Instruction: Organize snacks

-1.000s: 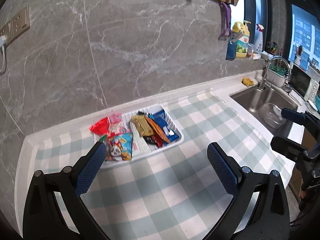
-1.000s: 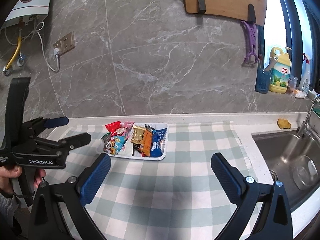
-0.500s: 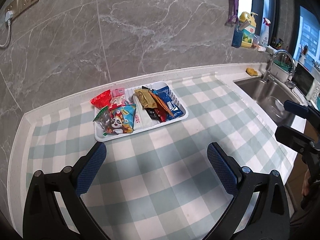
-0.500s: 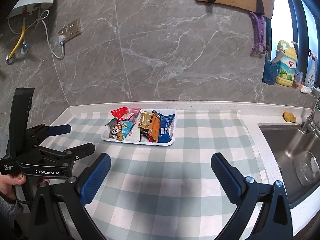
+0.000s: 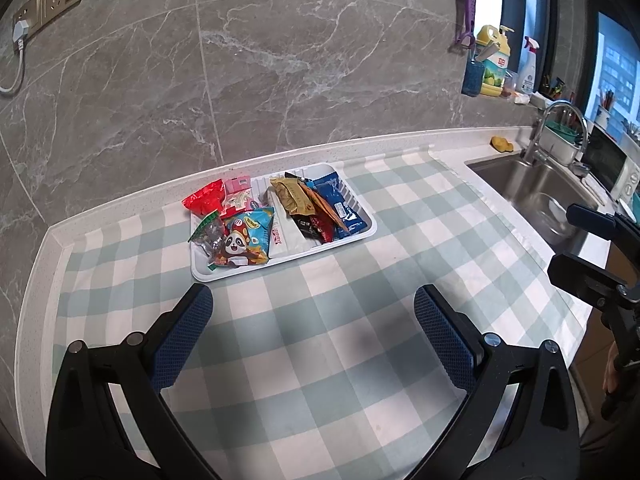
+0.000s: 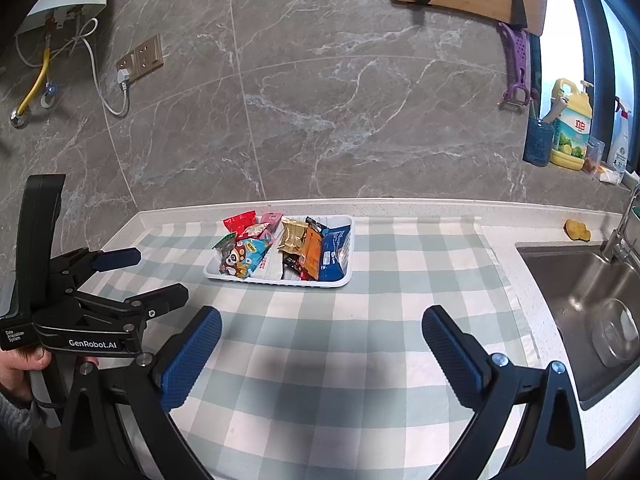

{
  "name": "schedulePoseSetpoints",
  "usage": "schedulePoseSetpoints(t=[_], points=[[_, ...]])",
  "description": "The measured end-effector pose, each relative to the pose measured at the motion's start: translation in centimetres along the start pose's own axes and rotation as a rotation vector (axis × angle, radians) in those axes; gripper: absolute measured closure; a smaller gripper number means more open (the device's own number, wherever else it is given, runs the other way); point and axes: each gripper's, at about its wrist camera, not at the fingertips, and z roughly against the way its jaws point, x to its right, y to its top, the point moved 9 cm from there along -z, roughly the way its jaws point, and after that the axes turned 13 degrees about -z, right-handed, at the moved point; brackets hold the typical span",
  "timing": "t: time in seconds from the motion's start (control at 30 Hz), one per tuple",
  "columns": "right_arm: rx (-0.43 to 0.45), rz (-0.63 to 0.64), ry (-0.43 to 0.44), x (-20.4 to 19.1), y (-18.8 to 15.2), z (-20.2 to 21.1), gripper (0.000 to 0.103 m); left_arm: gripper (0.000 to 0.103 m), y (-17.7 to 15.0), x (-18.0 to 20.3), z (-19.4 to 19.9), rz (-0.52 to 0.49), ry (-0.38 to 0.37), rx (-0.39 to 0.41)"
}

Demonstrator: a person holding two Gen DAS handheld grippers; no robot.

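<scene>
Snacks [image 5: 276, 220] sit piled in a white tray [image 5: 366, 232] on the checked cloth [image 5: 320, 340] near the wall. I judge them light, crinkly and slippery foil; best pinched at a sealed edge. My left gripper [image 5: 312, 304] and right gripper [image 6: 322, 324] are both spread wide, empty, well short of the tray. Packs overlap, so lower ones are hidden; labels too small to read. The tray's left rim is covered by the red pack [image 5: 204, 202].
</scene>
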Motion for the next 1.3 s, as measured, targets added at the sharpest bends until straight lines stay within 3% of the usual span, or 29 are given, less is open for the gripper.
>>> schedulePoseSetpoints(t=[1.3], points=[[0.002, -0.006, 0.001, 0.0, -0.2, 0.2, 0.001, 0.001, 0.9, -0.1, 0.8, 0.003, -0.006, 0.026]])
